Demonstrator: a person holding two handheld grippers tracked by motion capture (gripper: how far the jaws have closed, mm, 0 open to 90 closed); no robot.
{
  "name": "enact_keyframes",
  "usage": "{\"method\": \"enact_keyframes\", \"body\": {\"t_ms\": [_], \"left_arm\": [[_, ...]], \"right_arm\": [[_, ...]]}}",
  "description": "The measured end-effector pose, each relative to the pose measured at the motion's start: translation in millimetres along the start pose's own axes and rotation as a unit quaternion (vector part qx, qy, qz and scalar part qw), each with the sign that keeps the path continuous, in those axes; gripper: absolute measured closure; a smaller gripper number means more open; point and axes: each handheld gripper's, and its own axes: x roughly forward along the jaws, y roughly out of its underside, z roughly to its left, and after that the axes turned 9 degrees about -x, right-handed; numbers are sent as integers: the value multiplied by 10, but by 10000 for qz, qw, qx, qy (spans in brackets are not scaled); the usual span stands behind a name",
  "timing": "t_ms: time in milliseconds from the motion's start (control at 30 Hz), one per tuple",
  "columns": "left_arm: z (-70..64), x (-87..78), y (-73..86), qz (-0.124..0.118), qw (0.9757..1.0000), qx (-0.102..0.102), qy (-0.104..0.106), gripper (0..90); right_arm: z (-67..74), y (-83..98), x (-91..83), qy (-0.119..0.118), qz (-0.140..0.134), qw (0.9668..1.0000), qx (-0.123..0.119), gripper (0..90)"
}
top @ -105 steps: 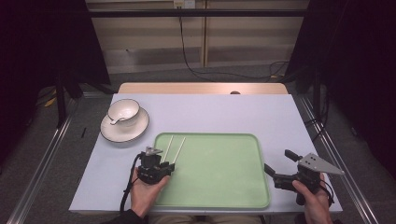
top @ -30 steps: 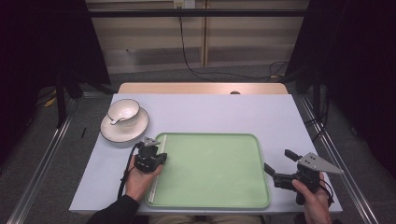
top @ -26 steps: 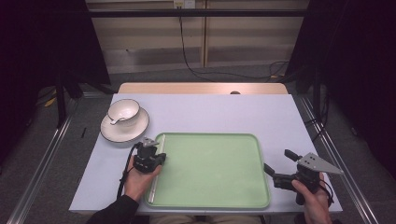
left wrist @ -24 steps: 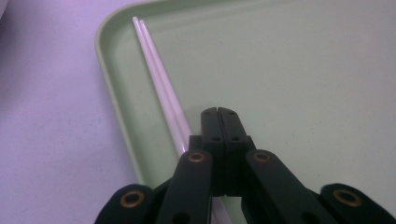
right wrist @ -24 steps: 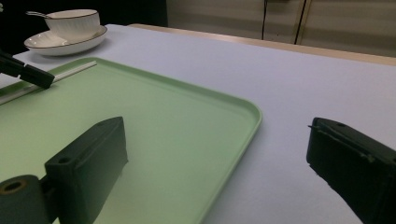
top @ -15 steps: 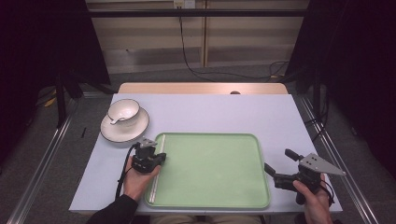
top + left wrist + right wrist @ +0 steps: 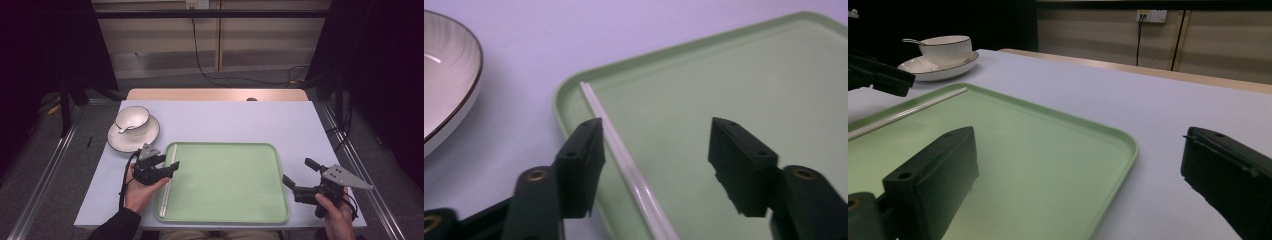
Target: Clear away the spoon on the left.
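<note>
**Chopsticks released along the left rim of the tray**

High view: I have my left tool over the near-left part of the green tray, which lies in the middle of the lavender desk. The pair of white chopsticks lies inside the tray, parallel to its left rim and just beside it, running from the far-left corner toward the near edge. My right tool is held just off the tray's near-right corner, well apart from the chopsticks, with its jaws spread wide and nothing between them.

Left gripper view: the jaws of my left tool have just been opening and now stand moderately wide. The chopsticks pass close beside the left jaw, lying flat on the tray; the pads do not press on them. The rim of the saucer shows at the far left, on the desk and clear of the tray.

Right gripper view: between the wide jaws of my right tool I see the tray's near corner. Beyond it lie the chopsticks, and farther off a white cup with a spoon in it stands on its saucer.
</note>
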Motion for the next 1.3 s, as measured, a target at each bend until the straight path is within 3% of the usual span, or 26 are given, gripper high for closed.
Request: {"method": "enact_keyframes", "body": {"t_ms": [33,100,200,333,400,533,567,667,767,933,1133,1200,1233,1300], "left_arm": [[11,-20,0,-65,9999,81,-8,342],[36,-38,-10,-73,9999,121,20,252],[85,-76,-29,-57,9999,8,160,170],[163,-152,-83,-134,9998,-38,133,103],[224,-231,-150,-169,9997,190,12,82],[308,-311,-196,-282,9995,131,-69,69],[364,-350,-212,-308,9992,130,-218,72],[453,-409,-226,-406,9984,86,-376,79],[502,-446,-235,-525,9977,-11,-424,93],[638,-570,-301,-457,9965,-70,-700,98],[909,-679,-368,-567,9920,-351,-1075,107],[942,-680,-379,-562,9909,-350,-1173,107],[1000,-680,-410,-580,9889,-381,-1317,105],[1039,-676,-437,-542,9887,-403,-1340,112]], "right_arm": [[2,2,1,-27,7,10000,-12,16],[3,1,5,-49,-27,9999,-87,15],[11,19,16,-52,98,9998,-137,15],[0,22,7,-70,69,9999,-141,15],[3,22,11,-77,66,9998,-159,15],[2,21,12,-85,69,9998,-154,15],[5,20,16,-101,86,9998,-153,16],[9,23,20,-112,105,9997,-170,16],[11,23,18,-100,101,9998,-166,16],[10,23,22,-115,98,9997,-177,17],[12,21,22,-122,105,9997,-183,17],[12,21,25,-124,104,9997,-190,17],[14,21,27,-126,104,9997,-187,17],[15,22,29,-123,99,9997,-189,17]]}}
